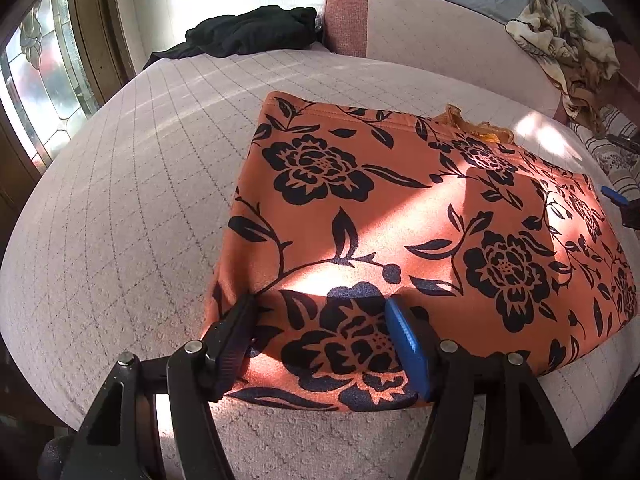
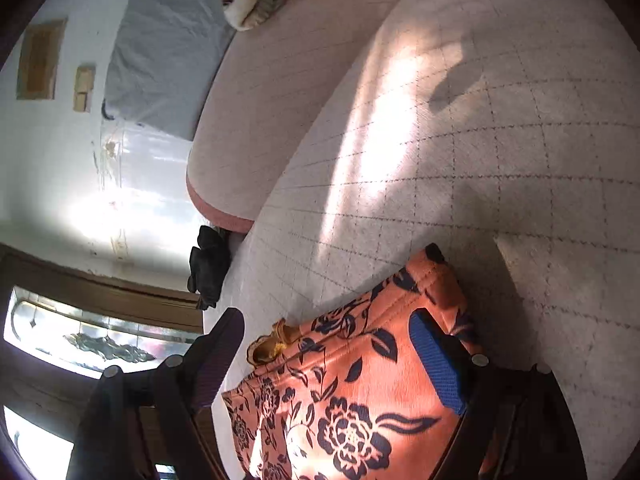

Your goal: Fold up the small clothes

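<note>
An orange garment with a black flower print (image 1: 420,220) lies folded flat on the pale quilted bed (image 1: 140,200). A yellow lace trim (image 1: 480,126) sticks out at its far edge. My left gripper (image 1: 324,344) is open, its fingers straddling the garment's near edge. My right gripper (image 2: 332,356) is open at the garment's (image 2: 360,408) right end, with its blue pad (image 2: 436,368) lying on the cloth; its tip also shows in the left wrist view (image 1: 614,194).
A black piece of clothing (image 1: 252,32) lies at the bed's far edge. A pink bolster cushion (image 1: 420,28) runs along the back with a patterned blanket (image 1: 568,44) on it. A stained-glass door (image 1: 36,80) stands to the left.
</note>
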The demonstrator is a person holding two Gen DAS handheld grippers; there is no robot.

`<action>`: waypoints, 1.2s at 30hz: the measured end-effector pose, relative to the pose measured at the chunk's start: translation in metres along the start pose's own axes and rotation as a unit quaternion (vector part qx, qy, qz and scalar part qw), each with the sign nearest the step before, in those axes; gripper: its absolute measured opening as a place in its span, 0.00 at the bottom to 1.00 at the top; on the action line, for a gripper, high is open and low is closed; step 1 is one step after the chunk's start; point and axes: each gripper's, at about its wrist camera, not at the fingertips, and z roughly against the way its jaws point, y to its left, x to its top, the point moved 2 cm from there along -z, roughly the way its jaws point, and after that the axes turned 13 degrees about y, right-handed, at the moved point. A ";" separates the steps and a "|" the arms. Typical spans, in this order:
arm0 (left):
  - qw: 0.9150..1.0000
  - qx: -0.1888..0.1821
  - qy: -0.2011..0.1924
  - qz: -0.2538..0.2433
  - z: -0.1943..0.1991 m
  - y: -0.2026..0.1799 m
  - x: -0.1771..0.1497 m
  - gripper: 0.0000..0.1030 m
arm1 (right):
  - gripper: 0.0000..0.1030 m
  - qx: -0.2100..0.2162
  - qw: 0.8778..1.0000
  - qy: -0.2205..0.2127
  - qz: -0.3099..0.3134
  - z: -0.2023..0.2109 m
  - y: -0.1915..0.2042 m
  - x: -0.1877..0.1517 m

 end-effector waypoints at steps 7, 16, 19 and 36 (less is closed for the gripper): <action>0.999 -0.026 -0.025 0.025 0.025 0.004 -0.005 0.66 | 0.84 0.019 0.998 0.042 0.050 0.024 0.022 -0.132; 1.000 -0.007 -0.006 0.011 0.022 0.004 -0.014 0.67 | 0.85 -0.027 0.999 0.005 0.039 0.034 0.006 -0.170; 0.999 -0.018 -0.042 0.009 0.037 0.003 -0.014 0.68 | 0.89 -0.042 0.997 0.002 0.060 0.030 0.003 -0.173; 0.995 0.027 -0.033 0.092 0.024 0.045 -0.007 0.75 | 0.89 -0.048 0.998 0.004 0.032 0.027 0.007 -0.140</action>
